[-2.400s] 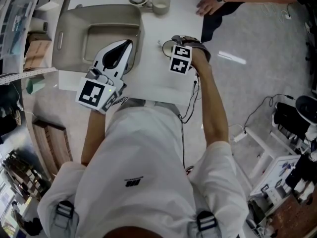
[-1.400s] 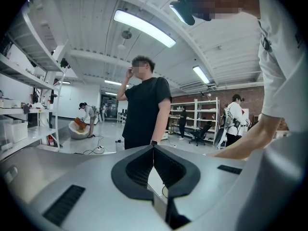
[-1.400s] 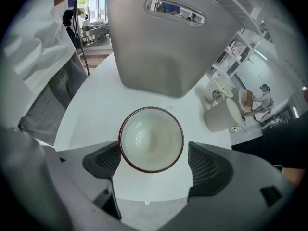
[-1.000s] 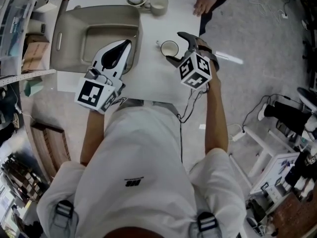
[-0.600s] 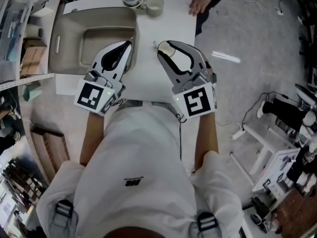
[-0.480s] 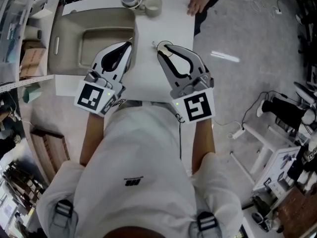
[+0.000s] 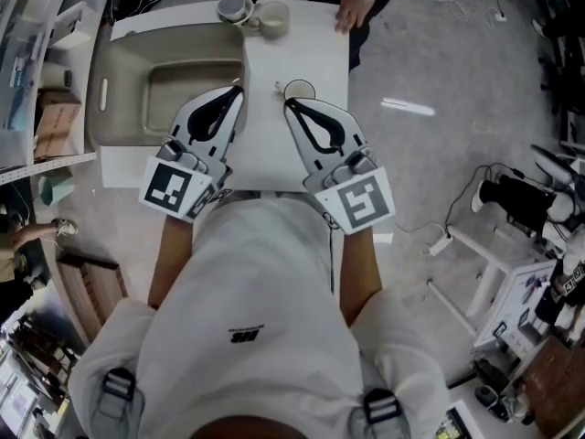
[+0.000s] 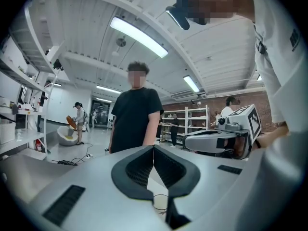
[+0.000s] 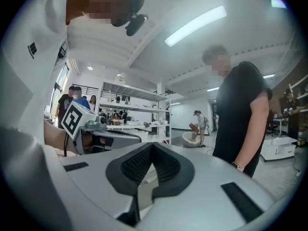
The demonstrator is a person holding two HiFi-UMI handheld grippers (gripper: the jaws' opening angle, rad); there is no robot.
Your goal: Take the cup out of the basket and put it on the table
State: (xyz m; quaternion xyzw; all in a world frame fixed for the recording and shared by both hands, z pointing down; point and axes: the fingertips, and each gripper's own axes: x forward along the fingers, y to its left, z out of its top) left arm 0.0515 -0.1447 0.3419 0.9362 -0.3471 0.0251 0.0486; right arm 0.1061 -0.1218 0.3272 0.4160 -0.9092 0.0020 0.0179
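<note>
Since the cup (image 7: 299,91) stands upright on the white table (image 7: 266,140), mouth up and clear of the basket (image 7: 126,71), the placing step appears complete, and the relation that matters is between the cup and the right gripper (image 7: 289,104). The cup lies just beyond the tip of that gripper and slightly to its right, near it but apart from it. Its long axis is vertical; a small handle seems to point towards the basket side. The right gripper is the nearer of the two; its jaws have just been closing and now meet with nothing between them. The left gripper (image 7: 241,88) hangs over the seam between basket and table, its jaws likewise together and empty; in the left gripper view the rim of the cup shows low, beneath the jaws.

Open room: bare table lies between the two grippers. The right edge of the table runs near the cup. At the far edge stand two further cups (image 7: 254,11), and another person's hand (image 7: 350,13) rests at the far right corner
</note>
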